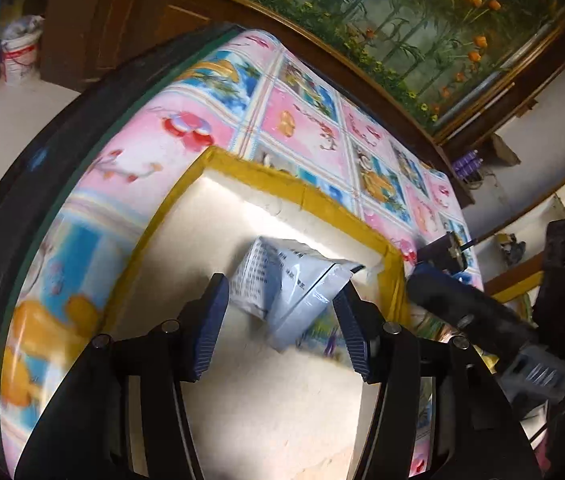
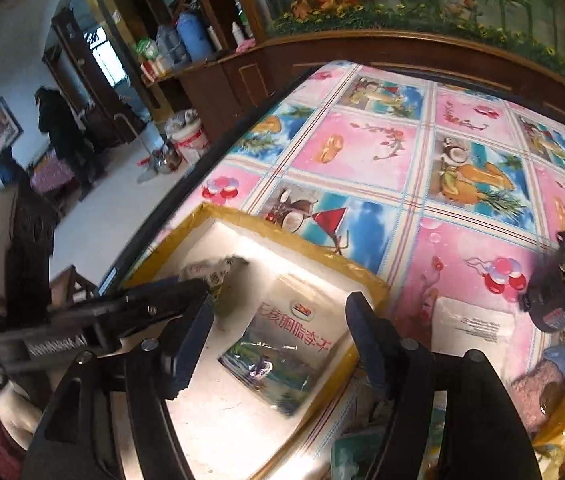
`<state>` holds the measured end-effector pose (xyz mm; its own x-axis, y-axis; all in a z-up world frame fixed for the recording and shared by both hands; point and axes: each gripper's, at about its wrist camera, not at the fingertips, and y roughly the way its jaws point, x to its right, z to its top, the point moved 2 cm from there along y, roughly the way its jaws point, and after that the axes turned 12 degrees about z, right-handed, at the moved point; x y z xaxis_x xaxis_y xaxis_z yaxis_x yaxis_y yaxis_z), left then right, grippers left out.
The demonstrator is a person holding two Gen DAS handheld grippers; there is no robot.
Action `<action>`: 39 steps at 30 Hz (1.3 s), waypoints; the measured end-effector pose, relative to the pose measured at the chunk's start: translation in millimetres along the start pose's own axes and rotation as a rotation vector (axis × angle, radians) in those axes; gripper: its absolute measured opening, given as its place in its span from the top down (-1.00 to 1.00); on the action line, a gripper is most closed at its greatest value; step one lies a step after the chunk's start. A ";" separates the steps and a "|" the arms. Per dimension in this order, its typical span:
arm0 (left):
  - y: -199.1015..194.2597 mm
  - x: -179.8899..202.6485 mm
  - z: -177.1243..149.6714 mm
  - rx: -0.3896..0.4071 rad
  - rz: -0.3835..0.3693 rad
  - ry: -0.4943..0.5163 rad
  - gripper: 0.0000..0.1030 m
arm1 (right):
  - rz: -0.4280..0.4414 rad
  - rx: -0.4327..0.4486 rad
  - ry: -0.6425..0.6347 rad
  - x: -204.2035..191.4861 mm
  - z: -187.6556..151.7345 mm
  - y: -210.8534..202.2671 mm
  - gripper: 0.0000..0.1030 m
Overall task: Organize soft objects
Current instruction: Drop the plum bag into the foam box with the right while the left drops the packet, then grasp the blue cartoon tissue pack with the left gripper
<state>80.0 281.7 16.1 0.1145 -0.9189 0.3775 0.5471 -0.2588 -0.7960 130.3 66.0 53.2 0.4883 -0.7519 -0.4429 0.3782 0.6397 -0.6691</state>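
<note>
White foam box (image 1: 266,400) holds the crinkly snack packet (image 1: 286,284), both the left gripper (image 1: 278,324) and right gripper (image 2: 278,340) hang wide open over it, looks light and slippery, so I'd pinch 1 sealed edge.

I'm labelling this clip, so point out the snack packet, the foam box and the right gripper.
snack packet (image 2: 282,350), right wrist view, middle of its printed front.
foam box (image 2: 302,258), right wrist view, far white wall under the yellow tape.
right gripper (image 2: 280,340), right wrist view, midway between its open fingertips.
</note>
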 end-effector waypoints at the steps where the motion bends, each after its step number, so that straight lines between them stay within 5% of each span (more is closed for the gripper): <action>1: -1.7 -2.3 -7.3 0.001 0.001 -0.012 -0.05 | 0.012 0.016 0.020 2.4 -0.9 -8.9 -0.33; 10: -17.4 -8.0 -45.1 -0.009 0.006 -0.033 -0.06 | 0.039 0.109 0.084 24.3 -41.7 -92.4 -0.32; 14: -50.7 -1.9 -37.6 0.084 0.017 -0.025 -0.05 | 0.001 0.161 0.066 35.1 -64.1 -135.2 -0.32; 20: -88.1 73.3 -49.3 0.155 0.056 0.165 -0.32 | -0.102 0.260 0.058 64.3 -89.8 -188.5 -0.33; 28: -17.5 172.9 -73.8 0.035 0.098 0.348 -0.31 | -0.109 0.294 0.133 110.3 -121.4 -201.7 -0.33; 35: 50.3 194.9 -84.4 -0.070 0.274 0.466 -0.31 | -0.119 0.329 0.162 139.3 -141.4 -209.9 -0.33; 38: 48.5 198.4 -93.9 -0.074 0.255 0.529 -0.07 | -0.124 0.340 0.176 150.3 -145.5 -210.7 -0.33; 39: 45.7 200.2 -100.3 -0.098 0.234 0.555 0.17 | -0.123 0.342 0.184 153.5 -146.0 -210.4 -0.33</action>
<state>44.7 56.0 7.8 -0.2412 -0.9659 -0.0945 0.4773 -0.0333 -0.8781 10.8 -207.2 38.9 0.2861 -0.8221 -0.4923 0.6799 0.5362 -0.5003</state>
